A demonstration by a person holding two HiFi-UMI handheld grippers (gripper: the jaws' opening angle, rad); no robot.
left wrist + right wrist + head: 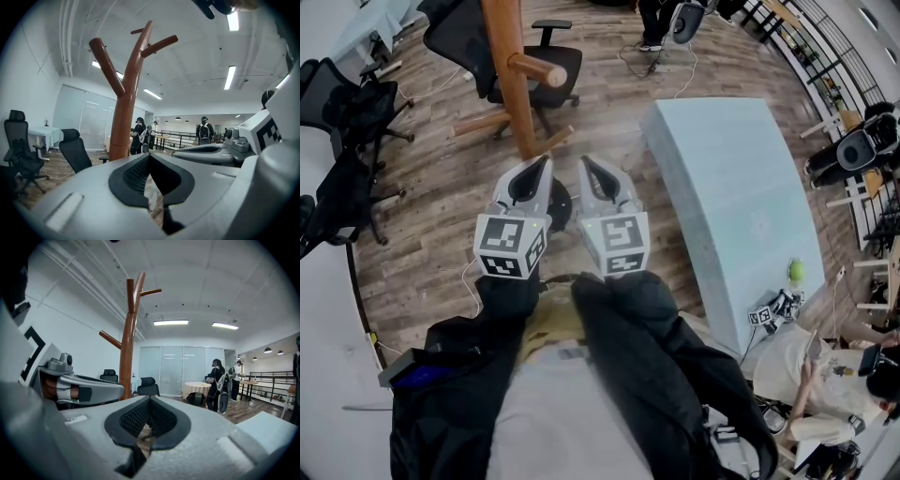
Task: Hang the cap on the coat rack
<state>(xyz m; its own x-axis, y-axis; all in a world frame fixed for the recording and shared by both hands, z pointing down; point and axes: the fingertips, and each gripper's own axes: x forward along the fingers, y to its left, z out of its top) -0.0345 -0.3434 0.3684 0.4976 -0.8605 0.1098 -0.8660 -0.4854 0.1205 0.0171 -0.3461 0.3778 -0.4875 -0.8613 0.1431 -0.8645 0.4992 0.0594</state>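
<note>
The wooden coat rack (pixel 514 84) stands on the floor straight ahead of both grippers, and its peg (pixel 541 70) sticks out to the right. In the left gripper view the coat rack (pixel 124 112) rises with forked branches; in the right gripper view the coat rack (pixel 127 348) is further off. No cap shows in any view. My left gripper (pixel 546 161) and right gripper (pixel 584 161) are held side by side close to the body, pointing at the rack's base. The left gripper (pixel 149 155) has its jaws together with nothing between them, and so does the right gripper (pixel 150 398).
A long pale blue table (pixel 731 197) runs along the right, with a green ball (pixel 796 272) near its edge. Black office chairs (pixel 534 56) (pixel 347 112) stand behind and left of the rack. A person (pixel 825 375) sits at the lower right. Other people (pixel 219 380) stand far off.
</note>
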